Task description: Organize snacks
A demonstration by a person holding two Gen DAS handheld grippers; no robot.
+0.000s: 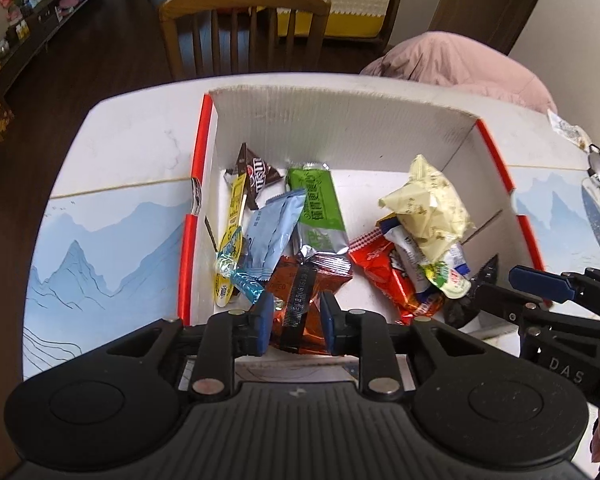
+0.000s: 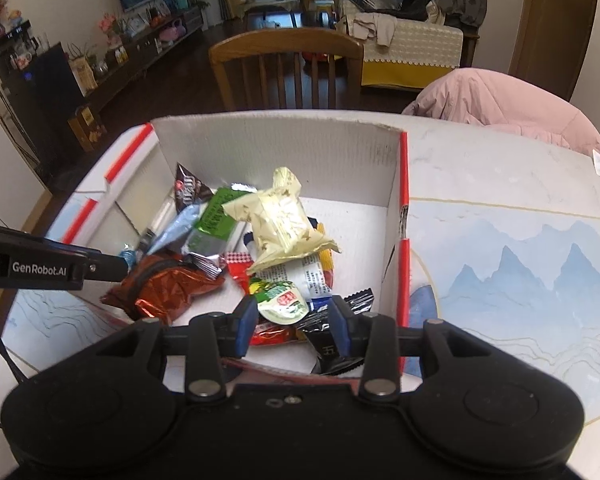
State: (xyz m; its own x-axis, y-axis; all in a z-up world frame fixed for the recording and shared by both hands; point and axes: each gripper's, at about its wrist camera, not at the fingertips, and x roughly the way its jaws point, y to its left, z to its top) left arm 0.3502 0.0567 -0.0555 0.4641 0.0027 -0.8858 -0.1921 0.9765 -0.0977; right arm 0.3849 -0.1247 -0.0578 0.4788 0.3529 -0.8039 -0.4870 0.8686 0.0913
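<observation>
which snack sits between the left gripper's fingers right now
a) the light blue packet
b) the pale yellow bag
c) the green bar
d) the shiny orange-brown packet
d: in the left wrist view the left gripper has its blue fingers on either side of the shiny orange-brown packet at the near end of the box; whether they squeeze it is unclear.

My left gripper (image 1: pixel 295 320) points forward and downward, its two blue-padded fingers (image 1: pixel 263 322) parted with a moderate gap between them. My right gripper (image 2: pixel 293 330) takes the same forward, downward pose, its blue pads (image 2: pixel 247 326) likewise spread apart. In the left wrist view I see the right gripper's fingers reaching in from the right edge, near my left gripper.
</observation>
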